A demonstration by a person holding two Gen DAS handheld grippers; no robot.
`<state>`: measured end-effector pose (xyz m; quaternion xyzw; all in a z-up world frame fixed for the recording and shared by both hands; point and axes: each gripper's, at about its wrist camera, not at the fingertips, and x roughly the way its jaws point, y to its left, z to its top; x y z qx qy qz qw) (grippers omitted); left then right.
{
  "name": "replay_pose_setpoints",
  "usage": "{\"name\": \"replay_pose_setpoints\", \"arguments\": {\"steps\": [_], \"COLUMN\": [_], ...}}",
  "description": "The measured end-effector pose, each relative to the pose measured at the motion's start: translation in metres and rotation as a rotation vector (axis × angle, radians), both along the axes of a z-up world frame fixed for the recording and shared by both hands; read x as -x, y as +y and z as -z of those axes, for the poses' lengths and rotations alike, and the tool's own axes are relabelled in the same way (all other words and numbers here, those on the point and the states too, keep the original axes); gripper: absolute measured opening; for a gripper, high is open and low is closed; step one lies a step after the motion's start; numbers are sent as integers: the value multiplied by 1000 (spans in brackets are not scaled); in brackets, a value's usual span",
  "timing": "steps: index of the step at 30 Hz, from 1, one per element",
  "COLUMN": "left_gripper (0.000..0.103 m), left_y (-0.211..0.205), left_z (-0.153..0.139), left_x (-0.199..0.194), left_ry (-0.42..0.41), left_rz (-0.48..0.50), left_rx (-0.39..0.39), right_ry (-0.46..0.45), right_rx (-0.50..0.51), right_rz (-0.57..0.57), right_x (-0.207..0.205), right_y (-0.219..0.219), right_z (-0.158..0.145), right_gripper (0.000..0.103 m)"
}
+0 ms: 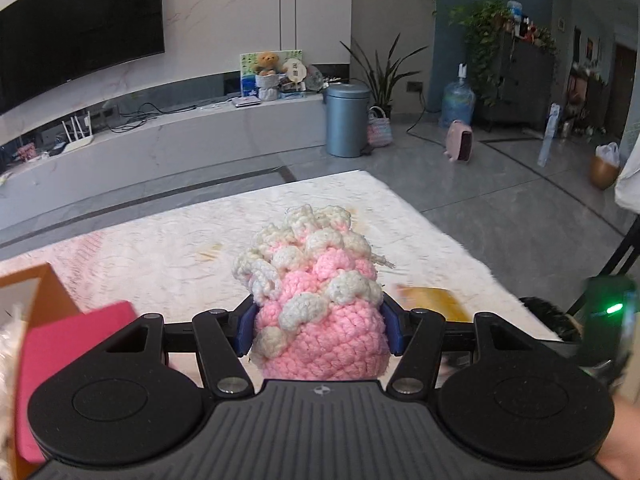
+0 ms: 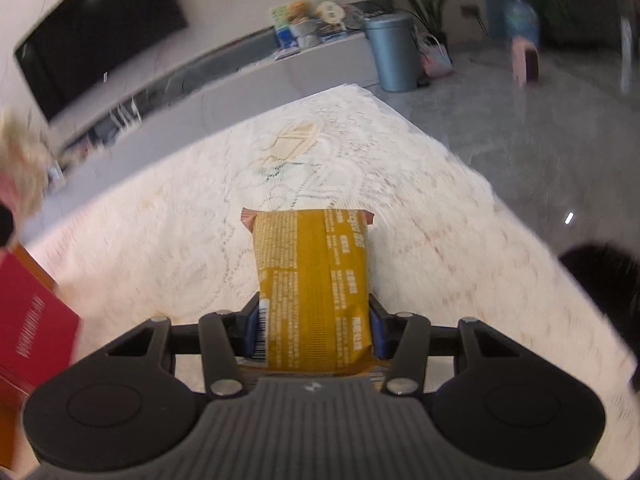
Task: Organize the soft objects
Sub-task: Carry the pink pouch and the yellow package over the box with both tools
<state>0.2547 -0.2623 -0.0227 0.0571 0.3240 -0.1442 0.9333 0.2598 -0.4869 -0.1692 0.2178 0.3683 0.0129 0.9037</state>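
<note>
1. At the left edge of both wrist views, a red box (image 1: pixel 72 364) is cut off by the frame, so its full shape cannot be made out; the white print on its side in the right wrist view is too blurred to read
2. A pale fluffy thing (image 2: pixel 20 160) at the left edge of the right wrist view is smeared by motion blur, and what it is cannot be told
3. A dark furry shape (image 2: pixel 600 280) at the table's right edge is blurred and partly cut off
4. The lower part of the pink and cream crochet pouch (image 1: pixel 316 304) is hidden behind the left gripper's body
5. The yellow snack packet (image 2: pixel 316 288) has its near end hidden under the right gripper's body; its small print is not legible
6. The left gripper (image 1: pixel 318 330) has its blue pads (image 1: pixel 247 330) set fairly wide, pinching the crochet pouch on both sides; the pouch stands up between them, above the white lace tablecloth (image 1: pixel 160 248)
7. The right gripper (image 2: pixel 316 330) has its pads about half spread, pressing both long edges of the snack packet, which sticks forward above the tablecloth
8. In the left wrist view the packet shows as a blurred yellow patch just right of the pouch
</note>
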Motion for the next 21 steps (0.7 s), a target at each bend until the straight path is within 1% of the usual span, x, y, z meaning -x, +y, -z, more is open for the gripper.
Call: {"name": "replay_pose_setpoints", "arguments": {"steps": [3, 4, 5, 6, 9, 12, 14, 17, 19, 21], "left_gripper": [68, 68, 68, 68, 68, 68, 68, 68, 68, 68], "left_y": [16, 23, 30, 38, 62, 93, 116, 154, 182, 207], "left_z": [-7, -10, -13, -17, -27, -38, -46, -60, -67, -73], "left_x": [-5, -6, -8, -8, -11, -15, -17, -16, -14, -13], "left_ry": [-27, -41, -55, -68, -96, -126, -149, -180, -190, -201], "left_rz": [2, 1, 2, 6, 49, 39, 12, -55, -110, -171], "left_rx": [4, 9, 15, 19, 9, -2, -10, -32, -43, -67], "right_ry": [-11, -19, -26, -28, 8, 42, 66, 106, 81, 57], "right_rx": [-130, -162, -173, -157, -28, 103, 172, 177, 208, 217], "right_rz": [78, 94, 97, 90, 61, 19, 31, 35, 3, -44], "right_x": [9, 11, 10, 8, -10, -36, -55, -80, -92, -101], "right_y": [-10, -10, -8, -4, 21, 57, 83, 122, 157, 193], "right_z": [-5, -10, -17, -26, -60, -95, -115, -140, -158, -173], "right_gripper": [50, 50, 50, 50, 50, 50, 50, 50, 50, 50]}}
